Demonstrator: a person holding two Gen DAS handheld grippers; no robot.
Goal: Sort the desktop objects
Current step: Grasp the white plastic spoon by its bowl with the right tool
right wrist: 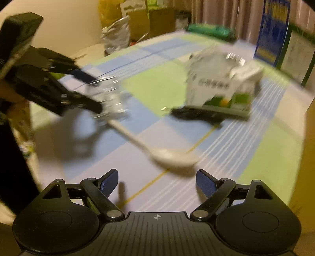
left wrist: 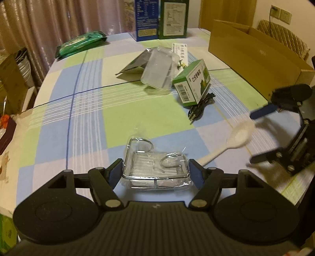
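My left gripper (left wrist: 155, 173) is wide open with its fingers on either side of a chrome wire rack in clear plastic wrap (left wrist: 156, 167); I cannot tell whether the pads touch it. A white plastic spoon (left wrist: 234, 139) lies just right of the rack, handle toward it. My right gripper (right wrist: 157, 185) is open and empty, just short of the spoon's bowl (right wrist: 173, 157); it shows at the right edge of the left wrist view (left wrist: 256, 135). The left gripper and rack (right wrist: 110, 98) show blurred in the right wrist view.
On the checked tablecloth (left wrist: 88, 110): a green medicine box (left wrist: 194, 82) over a black cable (left wrist: 198, 110), a clear plastic container (left wrist: 159, 69), a green-grey pouch (left wrist: 133, 65), a green packet (left wrist: 80, 43). Blue and green cartons (left wrist: 161, 17) stand at the back. A cardboard box (left wrist: 256, 59) stands at the right.
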